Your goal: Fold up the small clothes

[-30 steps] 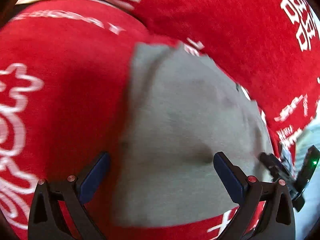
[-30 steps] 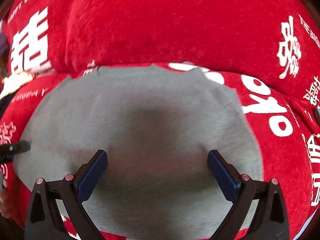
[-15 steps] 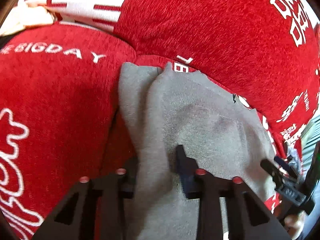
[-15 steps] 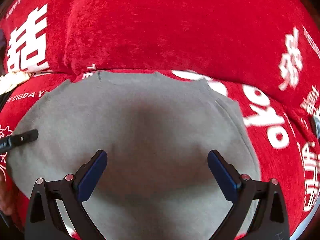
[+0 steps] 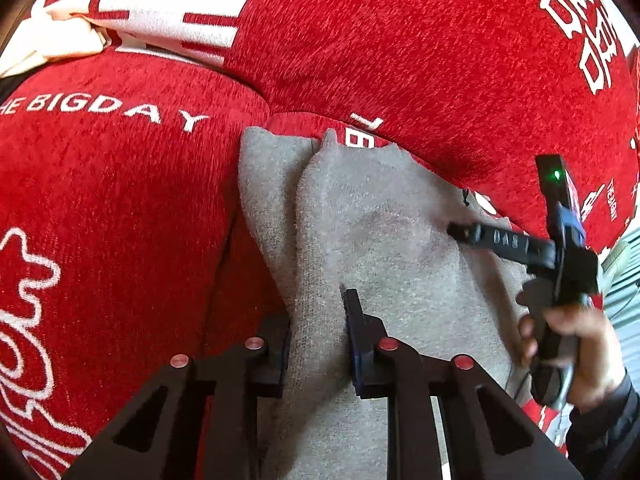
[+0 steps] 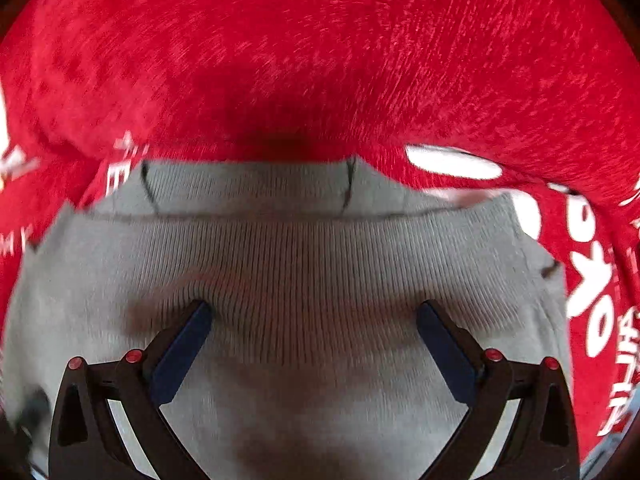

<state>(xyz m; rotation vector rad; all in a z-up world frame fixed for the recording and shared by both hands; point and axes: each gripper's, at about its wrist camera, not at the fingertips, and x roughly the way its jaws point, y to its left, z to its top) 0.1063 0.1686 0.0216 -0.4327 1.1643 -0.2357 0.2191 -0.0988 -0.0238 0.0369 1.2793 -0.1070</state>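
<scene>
The left gripper (image 5: pixel 316 344) jaws are closing on a raised fold of the grey knitted garment (image 5: pixel 380 240), pinched between them for lifting. The right gripper (image 6: pixel 312 344) jaws hang spread (nothing held), its ribbed band between them.

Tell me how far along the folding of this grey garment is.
Early stage. Done: the grey garment lies spread on the red cover, no fold visible. In hand: the left claw is closing on a bunched ridge at its left side; the right claw hangs open over the ribbed band, gripping nothing. Left: the right grip and all the folding.
</scene>
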